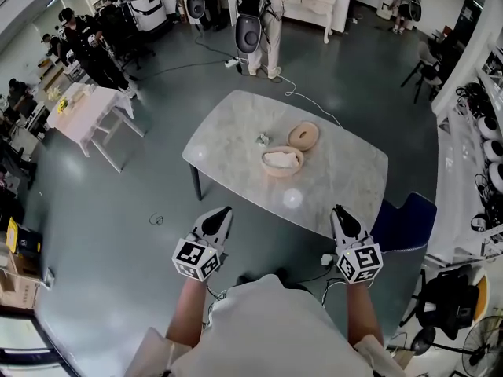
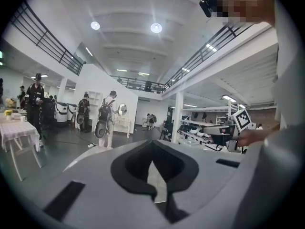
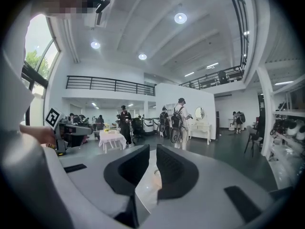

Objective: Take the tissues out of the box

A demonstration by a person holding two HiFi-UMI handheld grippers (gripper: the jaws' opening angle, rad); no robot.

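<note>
Both bare forearms [image 1: 187,314] reach forward side by side, well apart. The left tool [image 1: 222,213] and right tool [image 1: 340,210] point ahead, jaws closed together, holding nothing.

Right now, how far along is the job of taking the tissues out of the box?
Done: the box looks open, with its round lid lying beside it on the table. In hand: nothing. The left gripper and right gripper are both shut and empty, held near the body, short of the table. Left: the white tissues all sit inside the box, none taken out yet.
</note>
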